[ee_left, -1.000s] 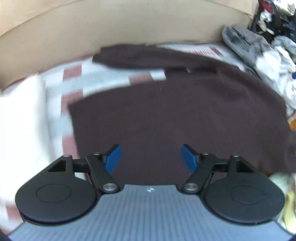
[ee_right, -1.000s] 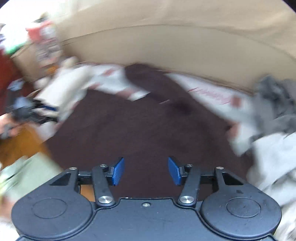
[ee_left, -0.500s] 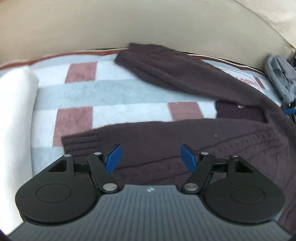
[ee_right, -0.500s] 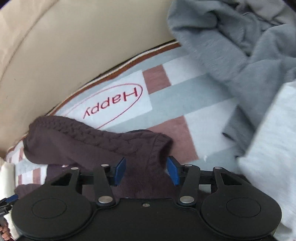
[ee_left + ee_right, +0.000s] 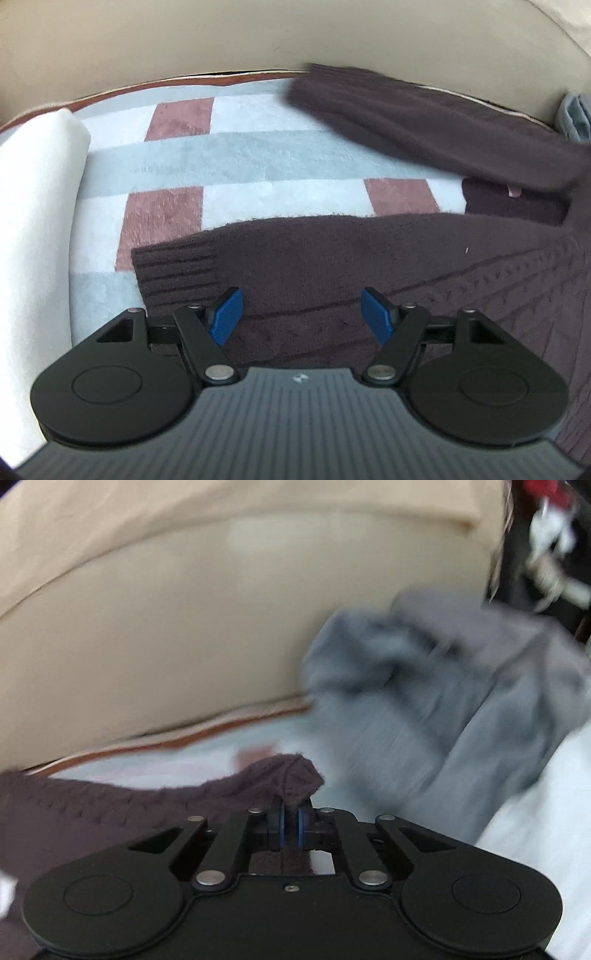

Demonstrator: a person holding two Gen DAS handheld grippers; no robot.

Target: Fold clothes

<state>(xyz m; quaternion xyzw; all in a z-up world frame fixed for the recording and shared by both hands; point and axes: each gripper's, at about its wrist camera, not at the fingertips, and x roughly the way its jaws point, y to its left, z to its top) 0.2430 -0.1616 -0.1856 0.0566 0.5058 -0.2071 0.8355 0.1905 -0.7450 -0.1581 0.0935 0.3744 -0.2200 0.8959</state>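
Since half a sec ago, right gripper (image 5: 290,825) fingers just closed, pinching dark brown cable-knit sweater (image 5: 369,266) edge. Left gripper (image 5: 301,317) fingers wide, over sweater's ribbed cuff on checked blanket (image 5: 229,162).

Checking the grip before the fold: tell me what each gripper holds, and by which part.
The right gripper, its jaws just closed, pinches a bunched edge of the dark brown cable-knit sweater. The left gripper holds nothing; it is open over a sleeve.

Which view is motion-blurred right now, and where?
Right wrist view: grey clothes and the backrest are smeared, the right gripper stays sharp. Left wrist view: mostly crisp, only the far sleeve is blurred; fisheye bends the blanket edge.
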